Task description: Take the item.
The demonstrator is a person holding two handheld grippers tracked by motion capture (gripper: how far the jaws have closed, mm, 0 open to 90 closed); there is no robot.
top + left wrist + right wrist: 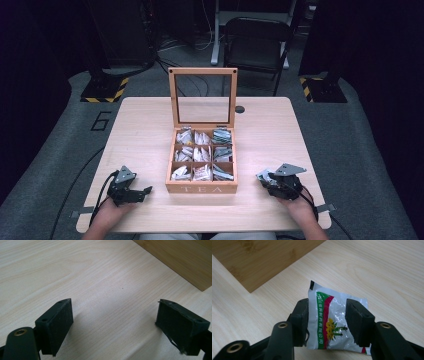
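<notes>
Sachet (pixel 332 320) lies flat on table (pixel 140 130) right of tea box (pixel 201 189), between right gripper (pixel 327 322) jaws, half-open, pads apparently not pressing; long axis along jaws. Left gripper (pixel 115 322) wide open, empty, farther off.

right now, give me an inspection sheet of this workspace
surface: pale wooden table, bare around the box
job's things: tea box, lid upright, nine compartments with sachets; one tea sachet lying on the table
clutter: nothing seen
grippers: left hand-held gripper open over bare wood; right hand-held gripper open, jaws either side of the sachet
cables: black cable trailing from the left one
surroundings: dark folding chair behind the table, grey floor
</notes>
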